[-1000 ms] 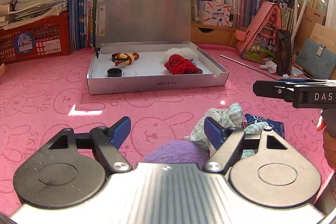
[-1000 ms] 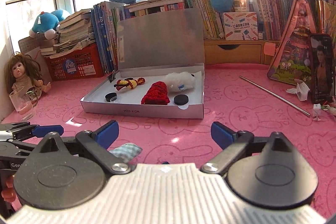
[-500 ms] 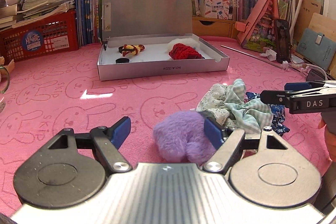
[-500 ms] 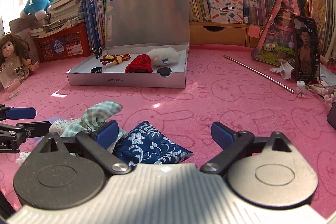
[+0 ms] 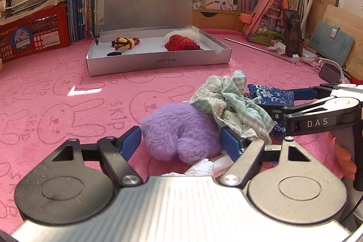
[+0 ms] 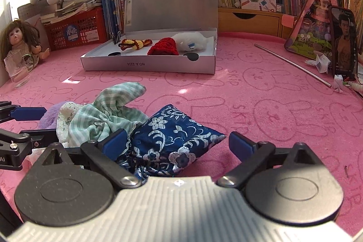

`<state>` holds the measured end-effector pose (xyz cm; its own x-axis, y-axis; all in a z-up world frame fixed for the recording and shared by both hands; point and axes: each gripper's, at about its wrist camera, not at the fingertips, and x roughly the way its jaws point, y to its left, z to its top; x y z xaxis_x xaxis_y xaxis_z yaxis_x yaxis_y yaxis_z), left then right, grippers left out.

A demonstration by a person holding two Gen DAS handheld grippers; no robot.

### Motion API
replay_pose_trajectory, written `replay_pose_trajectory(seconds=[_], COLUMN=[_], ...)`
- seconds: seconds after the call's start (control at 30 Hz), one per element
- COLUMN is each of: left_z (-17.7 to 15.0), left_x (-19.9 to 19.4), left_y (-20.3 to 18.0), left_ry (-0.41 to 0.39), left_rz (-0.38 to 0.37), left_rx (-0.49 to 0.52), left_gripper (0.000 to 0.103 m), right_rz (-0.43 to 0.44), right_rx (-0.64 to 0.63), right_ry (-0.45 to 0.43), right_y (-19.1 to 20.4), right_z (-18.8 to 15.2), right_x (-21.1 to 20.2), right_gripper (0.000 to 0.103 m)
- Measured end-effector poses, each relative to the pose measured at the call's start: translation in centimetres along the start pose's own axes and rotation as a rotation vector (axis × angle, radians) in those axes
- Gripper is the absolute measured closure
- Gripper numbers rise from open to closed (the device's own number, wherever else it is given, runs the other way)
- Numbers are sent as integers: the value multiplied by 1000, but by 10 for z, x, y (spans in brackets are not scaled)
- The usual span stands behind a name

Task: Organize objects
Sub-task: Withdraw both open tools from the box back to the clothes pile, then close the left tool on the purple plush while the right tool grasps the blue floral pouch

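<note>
Straddling the purple fluffy toy [image 5: 181,132], my left gripper [image 5: 180,143] had its blue pads spread, one on each side of the fur, not pressing. My right gripper [image 6: 177,144] likewise stood released around the blue floral pouch [image 6: 172,140], nothing grasped. Between them lay a crumpled green checked cloth [image 5: 229,103], partly overlapping both items. I judged a clean pickup needed the pads low and centred, clear of that cloth. Farther off on the pink mat [image 5: 68,94] sat the open silver box [image 5: 158,60], already holding a red knitted piece [image 5: 182,43].
</note>
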<state>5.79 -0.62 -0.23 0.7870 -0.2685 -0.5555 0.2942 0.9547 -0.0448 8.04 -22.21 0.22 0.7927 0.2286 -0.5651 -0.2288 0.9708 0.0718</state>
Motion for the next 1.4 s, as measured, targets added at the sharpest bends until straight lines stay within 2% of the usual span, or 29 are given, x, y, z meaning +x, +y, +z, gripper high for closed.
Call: replay_pose_trajectory(seconds=[0.3,0.8,0.9,0.93,1.3,1.33,1.4], left_z=[-3,-7,-8,-8,-5,-4,-3], left_x=[16,20,17,16,5,3,1], left_y=[-2,-6,-4,-4,-2,-1,-1], left_ry=[10,-20,-27,-30,-62,-67,-75], left_rz=[30,59,58,49,69,71,78], left_rx=[-33,-20,-37,-42,-35,-32,-28], left_gripper=[22,17,19,23,27,27,28], right_rz=[12,-7,-14,-16,-63,-60,-49], right_rx=[-7,-27,-33,-34,0,9,17], right_ry=[21,51,53,54,110,106,99], right_y=[2,8,9,9,12,11,9], right_z=[-1,-1,-1,-1,5,5,5], right_x=[5,13,14,14,14,12,8], right_gripper=[2,0,0,0,0,1,9])
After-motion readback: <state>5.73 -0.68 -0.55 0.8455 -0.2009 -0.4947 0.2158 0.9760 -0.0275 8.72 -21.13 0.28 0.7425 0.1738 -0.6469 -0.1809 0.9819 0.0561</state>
